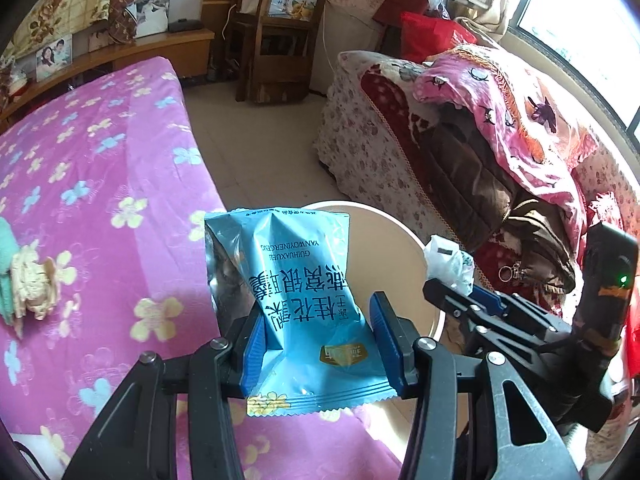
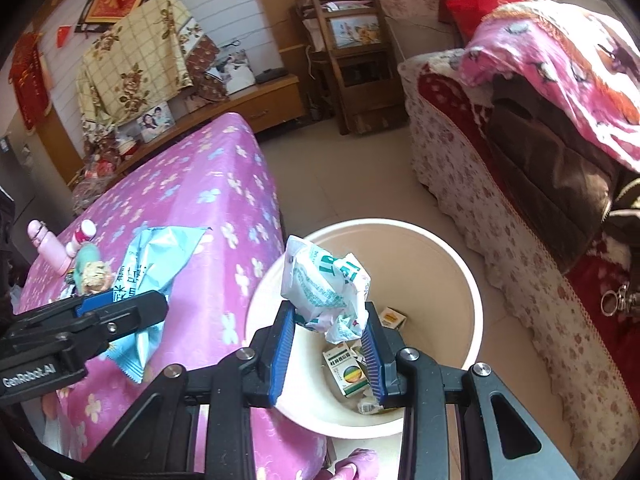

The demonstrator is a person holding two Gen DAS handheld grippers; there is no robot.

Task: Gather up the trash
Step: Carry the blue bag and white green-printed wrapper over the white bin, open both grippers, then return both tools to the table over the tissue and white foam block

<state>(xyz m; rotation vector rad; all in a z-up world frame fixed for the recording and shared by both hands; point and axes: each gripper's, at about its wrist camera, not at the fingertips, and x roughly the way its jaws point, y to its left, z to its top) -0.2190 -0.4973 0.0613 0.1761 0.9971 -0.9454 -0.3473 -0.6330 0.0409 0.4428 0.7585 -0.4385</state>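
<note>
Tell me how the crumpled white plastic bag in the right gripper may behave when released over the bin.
The crumpled white plastic bag looks thin and floppy, so probably very light. It may fall slowly or drift. It could cling to the right gripper rather than drop cleanly into the bin.

The blue snack packet hides much of the bin; small boxes inside stay unreadable.
</note>
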